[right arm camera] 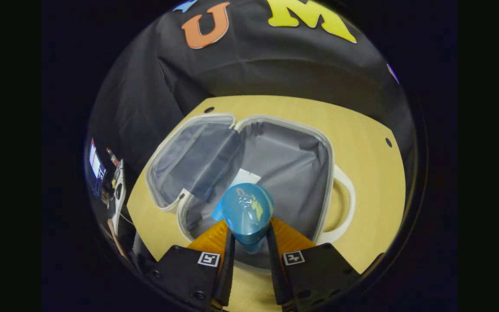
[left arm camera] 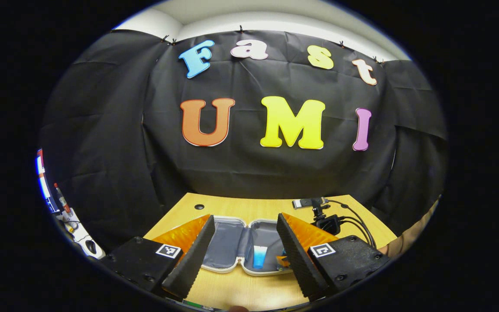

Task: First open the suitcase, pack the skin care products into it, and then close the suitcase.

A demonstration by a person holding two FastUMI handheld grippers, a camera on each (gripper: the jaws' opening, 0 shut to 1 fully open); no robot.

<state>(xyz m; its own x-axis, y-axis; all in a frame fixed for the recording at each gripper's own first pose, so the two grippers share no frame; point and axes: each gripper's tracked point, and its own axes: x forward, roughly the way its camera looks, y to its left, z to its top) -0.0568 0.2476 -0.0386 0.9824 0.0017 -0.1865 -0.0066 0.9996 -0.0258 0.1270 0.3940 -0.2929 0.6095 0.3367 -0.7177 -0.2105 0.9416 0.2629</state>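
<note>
Right gripper view: right hand-held gripper pinching blue tube over open suitcase; left hand-held gripper spread.

No readable text or numbers, square coded markers on gripper fingers – no words, tube print illegible

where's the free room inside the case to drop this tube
Right gripper holds the blue tube over the open case. The grey lining of the right half, between the tube and the handle, is bare; so is the left half. A white tag lies near the hinge. In the left gripper view, the case's near right corner is crowded.
</note>
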